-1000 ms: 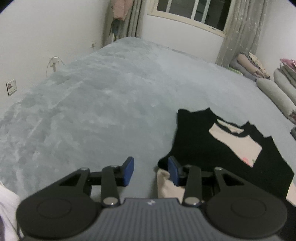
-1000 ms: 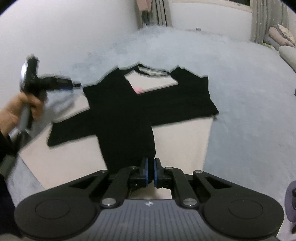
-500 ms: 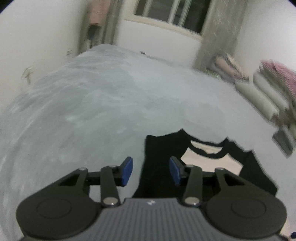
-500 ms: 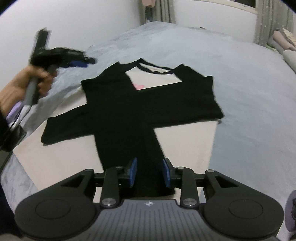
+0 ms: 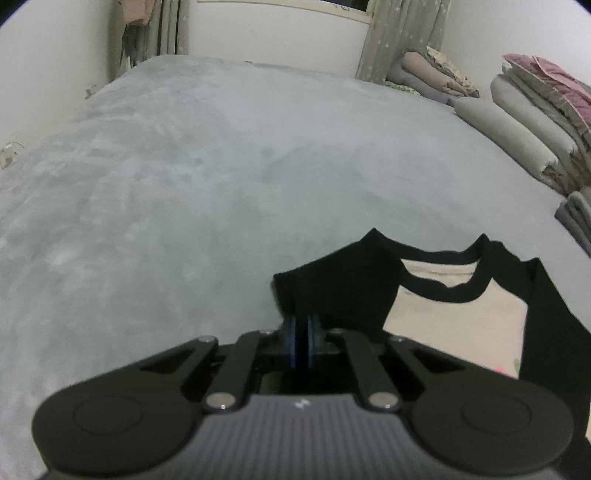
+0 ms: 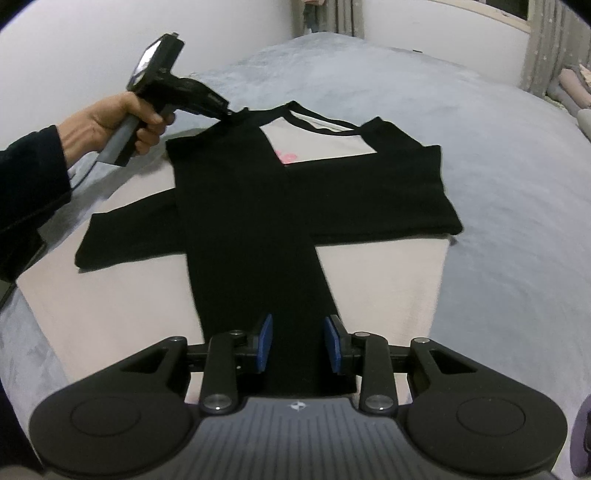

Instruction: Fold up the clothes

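A cream shirt (image 6: 380,288) with black sleeves and a black collar lies face up on the grey bed (image 6: 498,147). Both sleeves are folded across its front, and one black sleeve (image 6: 251,229) runs down the middle toward me. My right gripper (image 6: 300,343) stands open over that sleeve's end, its blue pads on either side and clear of the cloth. A hand (image 6: 118,118) holds my left gripper (image 6: 221,110) at the shirt's left shoulder. In the left wrist view the left gripper (image 5: 301,341) is shut, pinching the black shoulder fabric (image 5: 332,288).
Grey bed cover (image 5: 184,184) stretches far to the left and ahead. Stacked folded quilts and pillows (image 5: 535,122) line the right side. Curtains (image 5: 402,33) and a window wall stand at the far end. A dark sleeve (image 6: 29,184) enters from the left.
The left gripper swung right to the shirt's shoulder and closed on it. The right gripper opened and let go of the sleeve end, which now lies flat.
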`<state>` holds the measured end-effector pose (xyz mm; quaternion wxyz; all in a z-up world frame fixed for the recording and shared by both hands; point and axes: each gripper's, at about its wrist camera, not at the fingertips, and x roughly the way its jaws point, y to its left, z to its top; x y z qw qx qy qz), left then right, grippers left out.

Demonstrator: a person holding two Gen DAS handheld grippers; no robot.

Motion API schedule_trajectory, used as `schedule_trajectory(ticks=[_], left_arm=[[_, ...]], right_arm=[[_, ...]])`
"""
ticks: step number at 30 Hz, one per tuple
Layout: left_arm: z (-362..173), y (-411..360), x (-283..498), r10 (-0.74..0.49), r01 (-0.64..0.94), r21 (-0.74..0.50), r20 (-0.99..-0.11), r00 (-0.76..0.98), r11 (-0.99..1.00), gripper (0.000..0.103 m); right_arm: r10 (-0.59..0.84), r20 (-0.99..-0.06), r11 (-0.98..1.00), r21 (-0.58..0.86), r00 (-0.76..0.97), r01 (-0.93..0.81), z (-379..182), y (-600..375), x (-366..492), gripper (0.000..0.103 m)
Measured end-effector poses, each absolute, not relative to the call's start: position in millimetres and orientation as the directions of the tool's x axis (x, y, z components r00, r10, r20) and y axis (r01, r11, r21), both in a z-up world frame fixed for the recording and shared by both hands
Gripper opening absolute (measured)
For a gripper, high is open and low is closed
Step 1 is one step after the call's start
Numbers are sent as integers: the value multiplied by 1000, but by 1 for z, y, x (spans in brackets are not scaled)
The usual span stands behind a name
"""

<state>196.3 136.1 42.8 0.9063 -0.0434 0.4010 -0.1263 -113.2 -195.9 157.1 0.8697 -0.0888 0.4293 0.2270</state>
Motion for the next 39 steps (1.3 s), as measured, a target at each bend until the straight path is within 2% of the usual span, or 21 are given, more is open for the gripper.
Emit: schedule_trajectory(ticks=[4, 8, 13, 18, 21, 23, 25, 27, 30, 34, 37, 39], left_arm=[[57, 158, 202, -329, 198, -268, -653, 682, 943, 3], [47, 151, 206, -296, 216, -204, -676, 675, 955, 3], [34, 156, 204, -282, 195, -204, -668, 689, 959, 7], [61, 169, 195, -144, 89, -115, -673, 725, 989, 8], [79, 172, 165, -202, 137, -150, -640, 742, 979, 9], [75, 158, 146, -204, 177, -110, -669, 715, 978, 15], [57, 143, 133, -142, 171, -34, -726, 673, 985, 15], [36, 137, 126, -66, 143, 39, -745, 664, 989, 16], [34, 143, 119, -21, 63, 30, -731, 682, 998, 15], [36, 146, 108, 54, 11, 83, -738, 673, 996, 14], [43, 150, 96, 45, -20, 42, -748, 662, 999, 15], [48, 159, 91, 13, -52, -29, -752, 659, 998, 17]], right_arm=[[333, -777, 874, 41, 534, -485, 156, -189, -116, 30], [315, -801, 869, 28, 509, -494, 147, -184, -114, 30], [294, -809, 874, 12, 509, -486, 143, -183, -111, 30], [320, -778, 867, 10, 541, -498, 150, -176, -111, 30], [320, -776, 862, 1, 543, -507, 151, -170, -109, 30], [322, -787, 859, 9, 527, -511, 148, -166, -106, 30], [309, -809, 857, 9, 500, -516, 141, -163, -102, 31], [300, -816, 856, 2, 495, -517, 137, -160, -100, 31], [302, -817, 860, 12, 491, -509, 138, -163, -101, 32], [309, -817, 862, 25, 486, -507, 142, -170, -102, 32], [322, -815, 864, 44, 483, -502, 145, -181, -102, 32], [327, -799, 882, 67, 505, -466, 151, -194, -99, 33]])
